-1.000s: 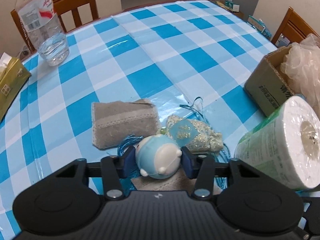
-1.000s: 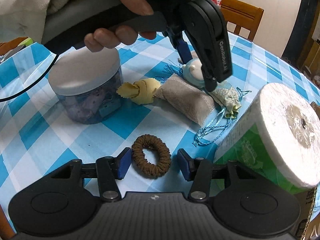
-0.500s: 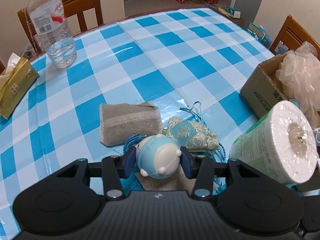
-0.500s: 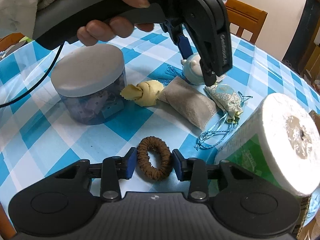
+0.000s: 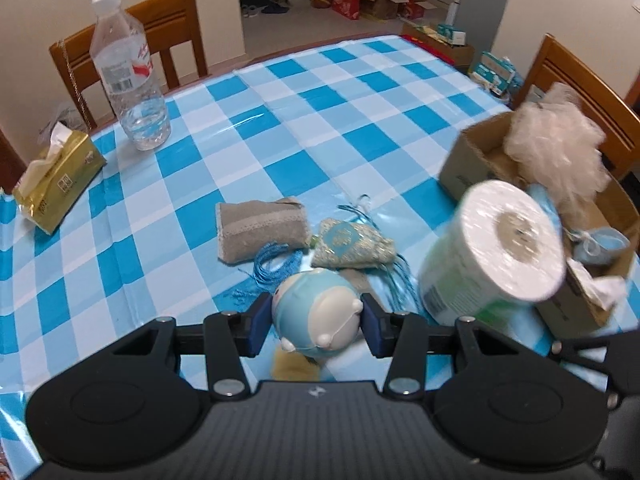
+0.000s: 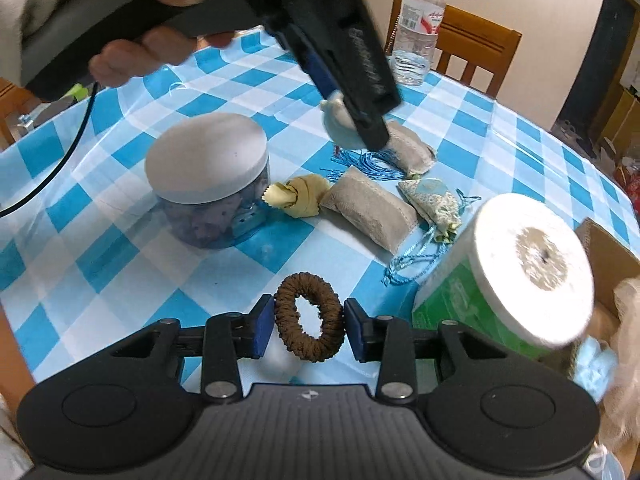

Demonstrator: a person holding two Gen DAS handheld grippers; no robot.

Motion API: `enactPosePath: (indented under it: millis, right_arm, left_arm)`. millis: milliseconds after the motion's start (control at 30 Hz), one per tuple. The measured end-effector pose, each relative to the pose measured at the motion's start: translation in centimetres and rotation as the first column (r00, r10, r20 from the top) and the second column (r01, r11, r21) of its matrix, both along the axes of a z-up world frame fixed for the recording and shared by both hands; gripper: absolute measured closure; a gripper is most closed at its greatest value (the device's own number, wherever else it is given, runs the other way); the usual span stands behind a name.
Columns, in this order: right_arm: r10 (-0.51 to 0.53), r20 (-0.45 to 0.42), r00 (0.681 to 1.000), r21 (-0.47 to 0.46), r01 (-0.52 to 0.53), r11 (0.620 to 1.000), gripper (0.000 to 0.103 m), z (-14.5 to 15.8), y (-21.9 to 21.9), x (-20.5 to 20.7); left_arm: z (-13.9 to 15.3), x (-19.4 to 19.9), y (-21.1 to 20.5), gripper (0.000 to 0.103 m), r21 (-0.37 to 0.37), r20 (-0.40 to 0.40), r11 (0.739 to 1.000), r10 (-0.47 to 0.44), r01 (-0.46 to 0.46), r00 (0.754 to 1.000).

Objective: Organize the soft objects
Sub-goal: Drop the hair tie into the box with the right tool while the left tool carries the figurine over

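My left gripper [image 5: 314, 322] is shut on a pale blue round plush toy [image 5: 316, 314], which hangs above the checked tablecloth; the right wrist view shows that toy [image 6: 340, 124] lifted under the left gripper's dark body. My right gripper [image 6: 308, 326] is shut on a brown hair scrunchie [image 6: 309, 322], raised off the cloth. On the table lie a grey fabric pouch [image 5: 260, 230], a second grey pouch [image 6: 370, 212], a patterned sachet with blue cords [image 5: 352, 246] and a knotted yellow cloth [image 6: 300, 196].
A toilet-paper roll in green wrap [image 5: 496, 248] stands right of the gripped toy. Behind it a cardboard box [image 5: 476, 160] holds a white bath pouf [image 5: 556, 144]. A lidded jar [image 6: 212, 180], a water bottle [image 5: 128, 76], a tissue pack [image 5: 56, 184] and wooden chairs ring the table.
Both grippers have risen. The blue toy has left the table in the left gripper. The right jaws closed onto the scrunchie, then lifted it.
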State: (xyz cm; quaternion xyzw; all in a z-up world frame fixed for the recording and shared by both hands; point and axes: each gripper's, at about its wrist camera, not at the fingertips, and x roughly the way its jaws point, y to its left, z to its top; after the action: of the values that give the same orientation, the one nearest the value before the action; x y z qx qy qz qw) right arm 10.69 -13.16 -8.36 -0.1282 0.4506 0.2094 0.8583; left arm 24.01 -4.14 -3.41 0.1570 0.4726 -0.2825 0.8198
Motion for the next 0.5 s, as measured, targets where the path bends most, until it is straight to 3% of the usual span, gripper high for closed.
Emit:
enactPosePath:
  millis: [500]
  right_arm:
    - [-0.158, 0.003, 0.988, 0.001, 0.158, 0.988, 0.060, 5.4, -4.7, -6.0]
  left_arm:
    - [5.0, -8.9, -2.2, 0.057, -0.019, 0.023, 0.971, -0.238, 0.238, 0.971]
